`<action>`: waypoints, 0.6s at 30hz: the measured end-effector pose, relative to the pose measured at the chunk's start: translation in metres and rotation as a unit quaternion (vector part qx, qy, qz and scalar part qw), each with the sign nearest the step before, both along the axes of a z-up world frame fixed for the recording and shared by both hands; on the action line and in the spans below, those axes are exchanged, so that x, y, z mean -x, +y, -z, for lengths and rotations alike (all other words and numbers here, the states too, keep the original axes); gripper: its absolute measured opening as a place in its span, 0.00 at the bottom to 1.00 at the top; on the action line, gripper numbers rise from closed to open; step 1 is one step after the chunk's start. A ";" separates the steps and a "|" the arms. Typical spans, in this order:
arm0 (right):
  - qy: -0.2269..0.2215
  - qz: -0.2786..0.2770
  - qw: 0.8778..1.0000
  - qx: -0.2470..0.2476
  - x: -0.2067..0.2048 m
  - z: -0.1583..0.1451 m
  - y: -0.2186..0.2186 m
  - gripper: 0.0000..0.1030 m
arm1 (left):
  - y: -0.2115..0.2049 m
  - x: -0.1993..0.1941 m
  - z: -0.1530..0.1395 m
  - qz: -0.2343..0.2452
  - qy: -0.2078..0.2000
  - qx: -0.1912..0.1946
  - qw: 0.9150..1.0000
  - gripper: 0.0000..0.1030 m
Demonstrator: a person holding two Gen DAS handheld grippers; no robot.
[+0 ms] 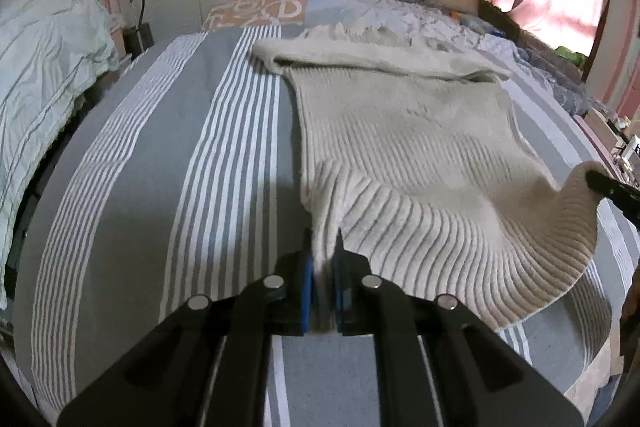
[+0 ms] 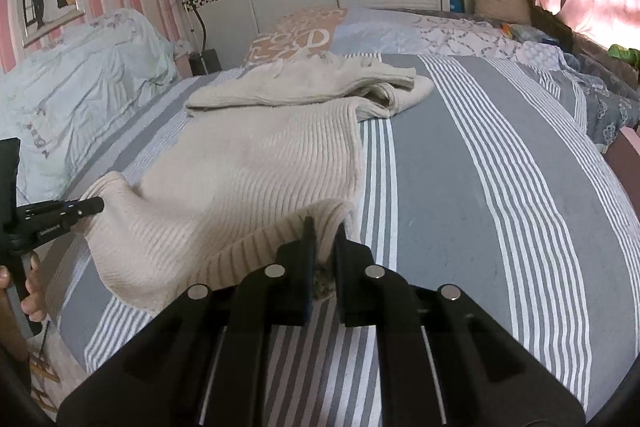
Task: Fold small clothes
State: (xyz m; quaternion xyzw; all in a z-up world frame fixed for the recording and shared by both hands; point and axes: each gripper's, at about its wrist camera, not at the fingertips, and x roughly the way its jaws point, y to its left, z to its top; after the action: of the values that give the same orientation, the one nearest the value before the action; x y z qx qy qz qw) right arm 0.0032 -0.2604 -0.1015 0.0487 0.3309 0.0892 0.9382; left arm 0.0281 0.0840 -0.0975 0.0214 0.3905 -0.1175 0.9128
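Across the frame's middle, on a grey-and-white striped bedspread (image 1: 168, 155), lies a cream ribbed knit sweater (image 1: 400, 147). My left gripper (image 1: 323, 241) and right gripper (image 2: 325, 229) each clamp its hem.

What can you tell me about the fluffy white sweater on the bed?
The cream ribbed knit sweater lies flat on the grey-and-white striped bedsheet, its sleeves folded across the far end. It looks soft and thick. The left tool and right tool each pinch a corner of its near hem, lifting it slightly.
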 end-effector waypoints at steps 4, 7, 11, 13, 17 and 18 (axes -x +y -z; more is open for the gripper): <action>-0.016 -0.002 1.000 -0.003 -0.006 -0.011 0.000 0.09 | -0.004 -0.005 -0.020 0.010 -0.036 0.001 0.999 0.08; -0.034 -0.002 0.999 -0.005 -0.011 -0.024 0.000 0.09 | -0.005 -0.013 -0.037 0.008 -0.065 0.003 0.998 0.08; -0.062 0.013 0.998 -0.012 -0.022 -0.045 -0.012 0.09 | 0.000 -0.035 -0.058 -0.006 -0.094 0.004 0.996 0.08; -0.071 0.023 0.997 -0.026 -0.028 -0.051 -0.021 0.09 | 0.006 -0.051 -0.065 -0.018 -0.099 0.006 0.995 0.08; -0.072 0.030 0.991 -0.110 -0.053 -0.059 -0.052 0.09 | 0.024 -0.083 -0.075 -0.035 -0.088 0.057 0.994 0.08; -0.072 0.032 0.990 -0.114 -0.060 -0.059 -0.055 0.09 | 0.025 -0.091 -0.078 -0.035 -0.086 0.067 0.993 0.08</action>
State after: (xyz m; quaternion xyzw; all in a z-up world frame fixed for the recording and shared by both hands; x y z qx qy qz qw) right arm 0.0632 -0.3158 -0.0423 0.1590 0.2486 0.0993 0.9503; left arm 0.1190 0.1094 -0.0195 -0.0437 0.3019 -0.1096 0.9460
